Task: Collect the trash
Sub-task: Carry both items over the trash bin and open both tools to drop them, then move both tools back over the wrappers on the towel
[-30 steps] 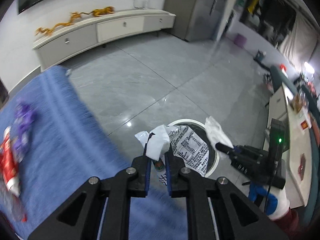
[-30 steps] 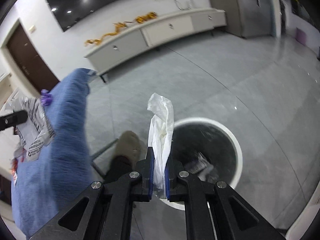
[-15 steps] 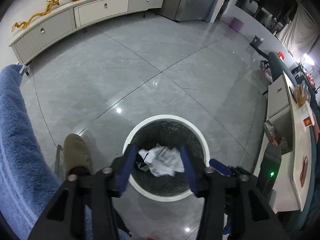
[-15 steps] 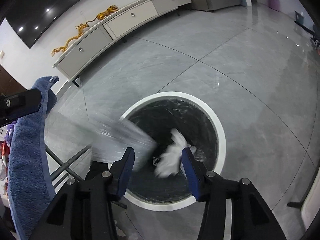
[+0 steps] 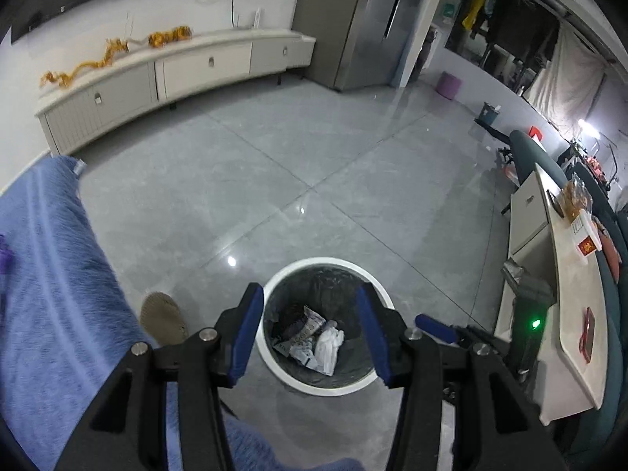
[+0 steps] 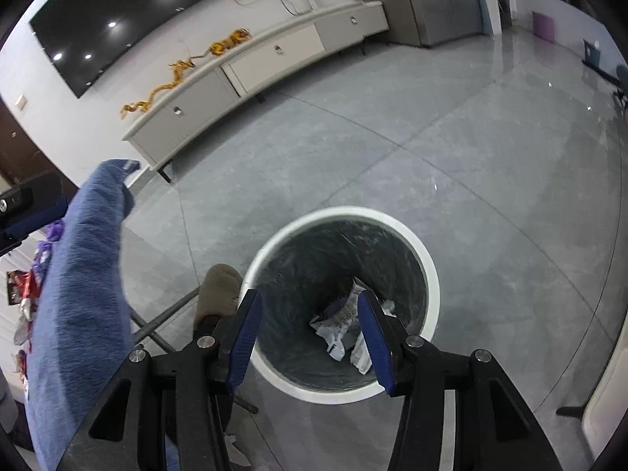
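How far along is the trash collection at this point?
Done: crumpled paper and a printed wrapper lie in the bin. In hand: nothing; the left gripper and right gripper are open above it. Left: wrappers on the blue cloth.

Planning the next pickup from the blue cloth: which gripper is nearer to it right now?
Left. The left gripper hangs just beside the blue cloth, jaws open. The right gripper is over the trash bin, farther from the cloth, jaws open too.

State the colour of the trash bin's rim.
White, around a dark liner; the trash bin rim shows best in the right wrist view.
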`<state>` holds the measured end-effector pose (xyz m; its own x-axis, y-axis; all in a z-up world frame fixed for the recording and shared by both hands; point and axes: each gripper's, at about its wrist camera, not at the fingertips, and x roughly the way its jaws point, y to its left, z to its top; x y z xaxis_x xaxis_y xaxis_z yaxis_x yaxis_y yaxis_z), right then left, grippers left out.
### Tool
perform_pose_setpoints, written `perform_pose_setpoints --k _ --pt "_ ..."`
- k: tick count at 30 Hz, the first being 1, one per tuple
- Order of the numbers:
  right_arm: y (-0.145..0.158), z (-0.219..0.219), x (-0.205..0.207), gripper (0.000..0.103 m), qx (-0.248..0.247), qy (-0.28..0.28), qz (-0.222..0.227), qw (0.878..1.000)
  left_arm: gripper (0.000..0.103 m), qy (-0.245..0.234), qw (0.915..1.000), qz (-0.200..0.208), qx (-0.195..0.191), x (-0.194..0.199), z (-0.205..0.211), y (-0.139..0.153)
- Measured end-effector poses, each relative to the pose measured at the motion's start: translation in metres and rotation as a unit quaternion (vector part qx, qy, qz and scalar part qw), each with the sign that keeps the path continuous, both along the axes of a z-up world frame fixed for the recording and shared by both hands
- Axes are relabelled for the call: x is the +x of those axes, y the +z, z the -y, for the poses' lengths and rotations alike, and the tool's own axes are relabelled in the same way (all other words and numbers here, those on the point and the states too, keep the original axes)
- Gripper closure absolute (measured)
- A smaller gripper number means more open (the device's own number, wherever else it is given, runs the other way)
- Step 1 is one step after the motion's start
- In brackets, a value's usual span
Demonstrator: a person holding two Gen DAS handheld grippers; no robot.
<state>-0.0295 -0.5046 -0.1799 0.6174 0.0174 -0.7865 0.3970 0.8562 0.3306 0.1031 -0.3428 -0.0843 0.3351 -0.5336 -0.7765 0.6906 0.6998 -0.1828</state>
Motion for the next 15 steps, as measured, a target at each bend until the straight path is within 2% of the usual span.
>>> perform_pose_setpoints --k 7,15 --pt "0.063 -0.033 -0.014 0.055 -0.029 0.019 0.056 0.998 0.056 0.02 0.9987 0.046 -0.001 -0.026 -0.054 0.032" --pt "0.132 -0.083 -0.028 0.055 -0.059 0.054 0.112 0.99 0.053 0.091 0.9914 0.09 -0.028 -0.043 -0.156 0.066"
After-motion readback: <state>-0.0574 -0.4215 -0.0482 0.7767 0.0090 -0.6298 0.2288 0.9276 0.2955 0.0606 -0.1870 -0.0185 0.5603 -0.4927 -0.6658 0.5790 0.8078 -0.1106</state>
